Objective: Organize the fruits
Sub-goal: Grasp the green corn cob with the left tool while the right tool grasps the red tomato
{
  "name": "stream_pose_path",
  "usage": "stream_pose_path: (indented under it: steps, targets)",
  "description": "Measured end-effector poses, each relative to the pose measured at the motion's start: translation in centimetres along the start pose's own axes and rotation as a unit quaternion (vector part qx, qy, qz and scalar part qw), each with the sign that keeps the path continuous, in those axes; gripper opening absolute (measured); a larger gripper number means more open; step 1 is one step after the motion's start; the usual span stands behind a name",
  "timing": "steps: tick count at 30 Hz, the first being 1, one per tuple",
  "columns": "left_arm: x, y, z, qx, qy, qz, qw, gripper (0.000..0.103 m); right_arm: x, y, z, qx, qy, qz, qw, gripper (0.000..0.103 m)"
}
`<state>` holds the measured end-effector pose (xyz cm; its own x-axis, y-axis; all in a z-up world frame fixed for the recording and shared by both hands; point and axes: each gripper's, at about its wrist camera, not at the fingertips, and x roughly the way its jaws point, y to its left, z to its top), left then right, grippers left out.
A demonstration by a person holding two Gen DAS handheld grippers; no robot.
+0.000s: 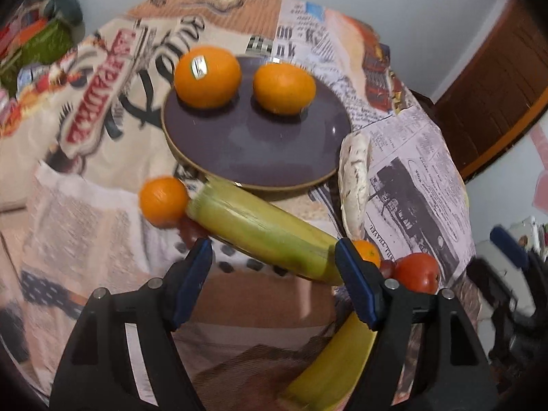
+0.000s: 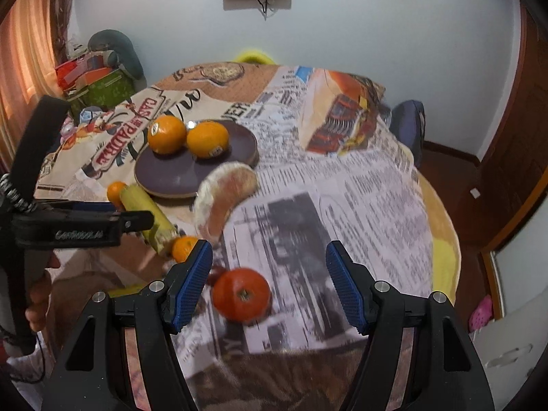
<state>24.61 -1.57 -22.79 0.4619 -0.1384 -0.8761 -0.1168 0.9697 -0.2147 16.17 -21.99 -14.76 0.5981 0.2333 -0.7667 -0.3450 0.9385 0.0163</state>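
My left gripper released, straddling banana for pickup; right gripper released above tomato. Plate collects oranges.

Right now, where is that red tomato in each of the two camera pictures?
Left wrist view: the tomato sits low on the right, just past the left gripper.
Right wrist view: the tomato lies low in the centre, close to the right gripper.
Shared landmark: the purple plate holding two oranges.
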Motion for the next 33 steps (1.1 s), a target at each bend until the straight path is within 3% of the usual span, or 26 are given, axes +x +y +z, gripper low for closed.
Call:
stream_pose_path:
  steps: [7, 14, 20, 24, 33]
  targets:
    - [1.5, -1.0, 0.1, -0.028, -0.003, 0.013, 0.9995, 0.082, 1.2, -0.8, -1.7, 0.028, 0.025, 0.029, 0.999, 0.065]
    - [2.5, -0.9, -0.1, -0.047, -0.001, 0.015, 0.9988, 0.081, 2.7, -0.3, -2.2, 0.025, 0.047, 0.047, 0.997, 0.065]
    - [1.5, 0.0, -0.9, -0.035, 0.008, -0.029, 0.9989, 0.066, 4.2, -0.1, -2.8, 0.029, 0.067, 0.066, 0.995, 0.065]
    - [0.6, 0.9, -1.9, -0.008, 0.026, -0.061, 0.9978, 0.054, 4.5, -0.1, -2.9, 0.037, 0.073, 0.093, 0.992, 0.047]
    - [-2.5, 2.6, -4.3, 0.081, 0.029, -0.061, 0.9944, 0.036, 3.6, -0.1, -2.9, 0.036, 0.064, 0.074, 0.995, 0.044]
